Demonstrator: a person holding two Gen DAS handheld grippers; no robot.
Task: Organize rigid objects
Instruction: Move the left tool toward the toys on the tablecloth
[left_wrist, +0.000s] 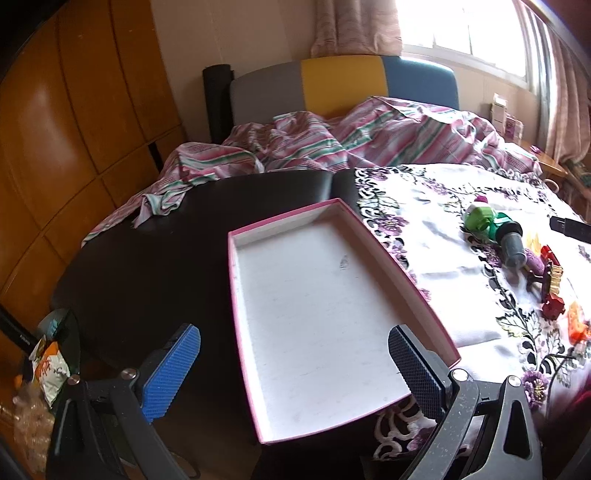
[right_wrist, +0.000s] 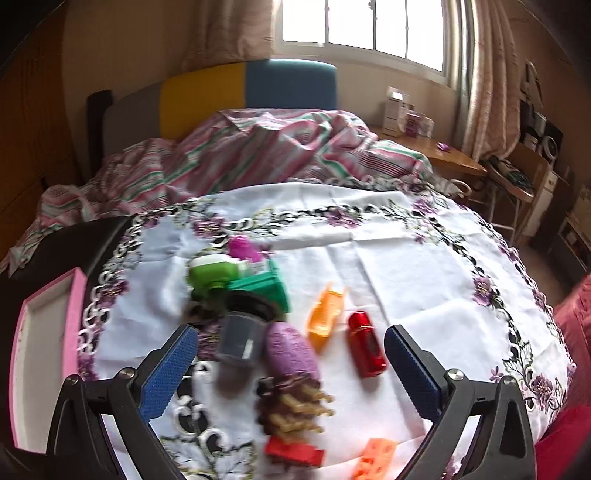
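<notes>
A shallow pink-rimmed box (left_wrist: 314, 295) with a white floor lies empty on the dark table; its edge also shows in the right wrist view (right_wrist: 74, 317). My left gripper (left_wrist: 295, 369) is open above the box's near end, holding nothing. My right gripper (right_wrist: 291, 365) is open above a cluster of toys on the white cloth: a grey cup (right_wrist: 240, 339), a purple ribbed piece (right_wrist: 291, 350), a red cylinder (right_wrist: 365, 347), an orange scoop (right_wrist: 325, 314), a green bin (right_wrist: 262, 288), a brown-and-tan piece (right_wrist: 295, 410), a red block (right_wrist: 295, 452) and an orange block (right_wrist: 376, 461).
A white floral tablecloth (right_wrist: 406, 258) covers the table's right part; the left part is bare dark wood (left_wrist: 166, 240). A bed with striped bedding (right_wrist: 240, 155) lies behind. A wooden wardrobe (left_wrist: 74, 129) stands at left. Bags (left_wrist: 48, 365) sit on the floor at left.
</notes>
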